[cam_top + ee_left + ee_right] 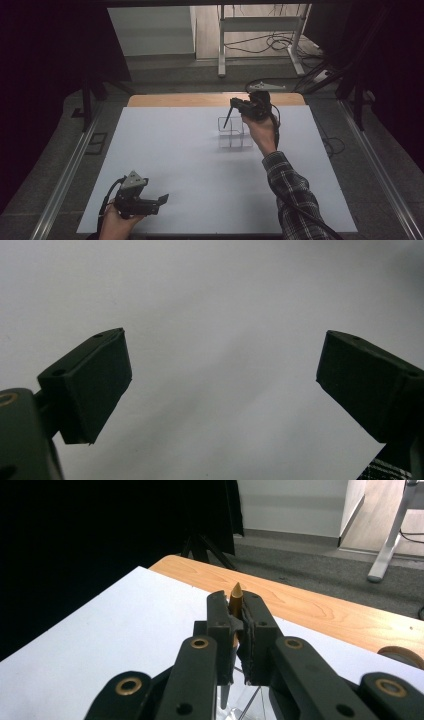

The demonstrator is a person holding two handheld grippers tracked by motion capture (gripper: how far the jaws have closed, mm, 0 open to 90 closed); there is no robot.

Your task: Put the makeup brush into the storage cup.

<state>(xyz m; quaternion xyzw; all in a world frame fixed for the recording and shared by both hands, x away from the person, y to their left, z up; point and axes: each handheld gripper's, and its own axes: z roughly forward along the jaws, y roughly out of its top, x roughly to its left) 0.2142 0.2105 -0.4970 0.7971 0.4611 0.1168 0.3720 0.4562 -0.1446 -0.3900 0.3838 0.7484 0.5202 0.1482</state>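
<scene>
My right claw (pixel 235 630) is clamped on a pen (pixel 236 594), its gold tip poking up between the pads. From above, the pen (pixel 228 119) slants down into a clear, divided holder (pixel 234 134) at the far middle of the white bench (pixel 165 160). My left claw (pixel 161 199) hangs open, empty, near the bench's near-left corner.

Left gripper (pixel 222 385): both black jaws are seen spread wide apart, nothing held between them. White table surface (pixel 220 305) lies behind. A checked sleeve (pixel 387 472) is glimpsed at bottom right.
</scene>
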